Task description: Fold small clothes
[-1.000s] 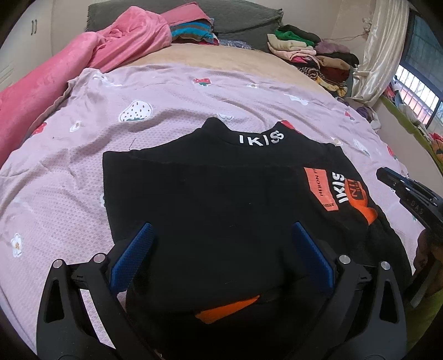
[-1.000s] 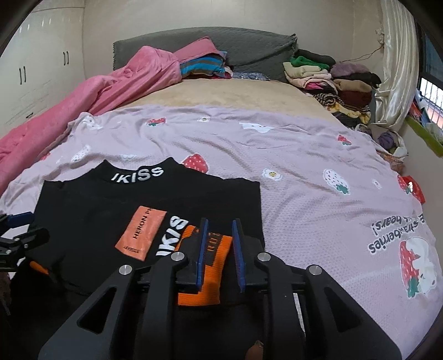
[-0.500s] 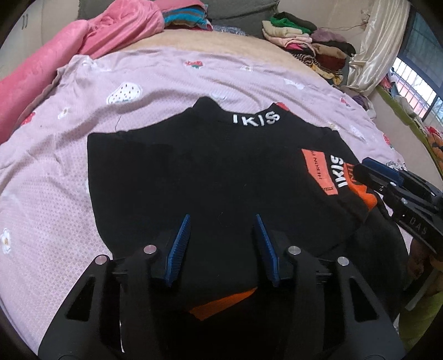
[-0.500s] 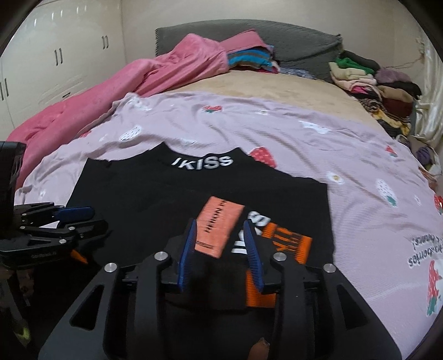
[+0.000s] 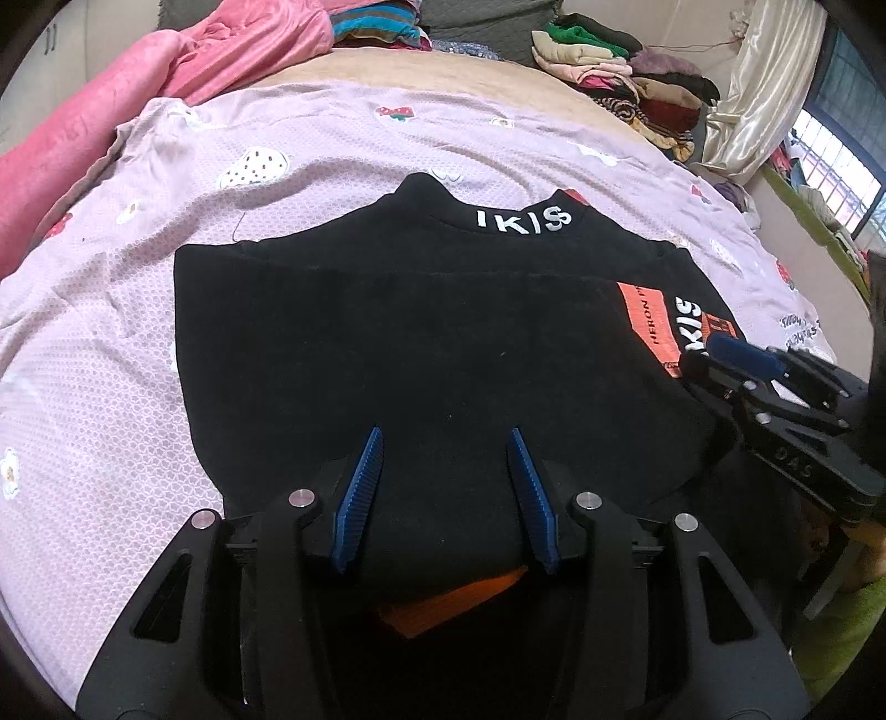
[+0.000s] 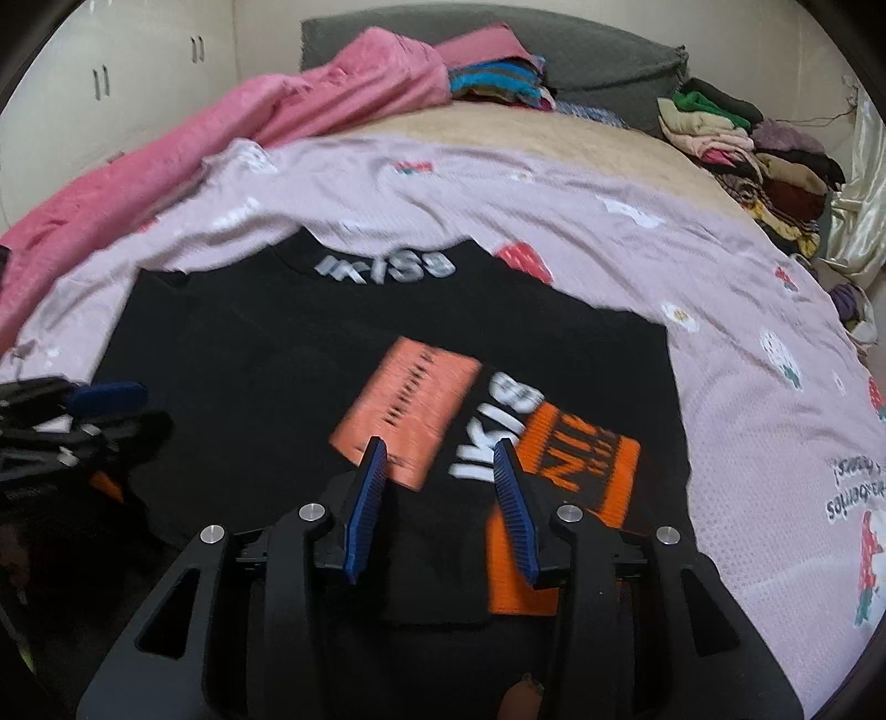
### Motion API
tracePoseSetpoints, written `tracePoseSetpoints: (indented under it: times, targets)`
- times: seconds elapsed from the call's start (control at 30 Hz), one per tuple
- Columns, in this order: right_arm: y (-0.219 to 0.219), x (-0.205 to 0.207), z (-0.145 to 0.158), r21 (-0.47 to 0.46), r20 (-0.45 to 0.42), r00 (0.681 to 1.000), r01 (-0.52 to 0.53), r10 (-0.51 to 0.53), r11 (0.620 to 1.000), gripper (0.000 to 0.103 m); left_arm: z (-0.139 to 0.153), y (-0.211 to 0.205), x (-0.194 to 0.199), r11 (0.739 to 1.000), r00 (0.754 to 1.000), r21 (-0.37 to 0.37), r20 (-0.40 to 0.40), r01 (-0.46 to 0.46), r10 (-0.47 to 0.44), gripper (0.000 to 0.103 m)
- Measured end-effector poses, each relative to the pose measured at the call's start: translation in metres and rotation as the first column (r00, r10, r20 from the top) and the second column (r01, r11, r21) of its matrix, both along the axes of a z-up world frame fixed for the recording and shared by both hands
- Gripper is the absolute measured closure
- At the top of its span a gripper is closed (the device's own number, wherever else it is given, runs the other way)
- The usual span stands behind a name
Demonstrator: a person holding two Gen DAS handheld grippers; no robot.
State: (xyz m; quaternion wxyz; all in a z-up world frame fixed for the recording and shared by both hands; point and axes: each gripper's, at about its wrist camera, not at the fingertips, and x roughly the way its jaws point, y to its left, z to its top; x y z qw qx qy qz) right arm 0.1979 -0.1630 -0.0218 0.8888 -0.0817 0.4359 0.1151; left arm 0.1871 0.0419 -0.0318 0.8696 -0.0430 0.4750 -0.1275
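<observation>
Black top lies flat on my lilac sheet, collar away from me, white lettering on the collar band. Near hem is doubled back toward the collar; an orange patch peeks out under the fold edge, close to me.

Left tongs: jaws partly apart, hanging over the folded near edge of the top. Blue pads straddle black cloth, but I cannot tell whether they touch it; nothing looks pinched.

Right tongs: jaws partly apart and opening. They sit over the right side of the top, by the orange label and the orange-and-black print. Cloth lies below and between the pads, not pressed by them. This view is smeared with motion blur.

Each tongs shows in the other's view: right tongs at the top's right edge, left tongs at its left edge.

Around: pink blanket heaped along the left of the bed, stack of folded clothes at the far right, grey headboard behind, pale curtain and window to the right.
</observation>
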Motion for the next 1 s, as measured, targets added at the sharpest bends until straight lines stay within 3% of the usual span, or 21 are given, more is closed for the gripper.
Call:
tracePoseSetpoints:
  times: [0.13,0.23,0.47,0.77,0.87,1.0]
  targets:
    - [-0.014,0.005,-0.014,-0.029,-0.022,0.999,0.044,-0.044,0.999,0.056,0.000,0.000,0.000,1.000,1.000,0.003,-0.002,0.002,-0.002,0.064]
    - [-0.026,0.006,-0.016,0.026,-0.040,0.997,0.069,-0.068,0.997,0.056,-0.001,-0.001,0.000,1.000,1.000,0.001,-0.004,0.002,-0.002,0.064]
    - [-0.022,0.002,-0.012,0.011,-0.026,0.997,0.071,-0.071,0.997,0.052,0.000,0.000,-0.001,1.000,1.000,-0.005,-0.007,0.000,0.000,0.064]
    - [-0.024,-0.010,-0.002,0.028,0.001,0.997,0.071,-0.071,0.997,0.037,0.004,0.001,-0.001,1.000,1.000,-0.016,-0.004,-0.003,0.003,0.064]
    - [-0.026,-0.013,0.001,0.038,0.008,0.997,0.077,-0.077,0.996,0.035,0.009,0.002,-0.002,1.000,1.000,-0.021,0.006,-0.003,0.004,0.058]
    - [-0.028,-0.017,0.005,0.053,0.017,0.996,0.085,-0.086,0.995,0.025,0.013,0.001,-0.004,1.000,1.000,-0.018,0.015,-0.003,0.003,0.052]
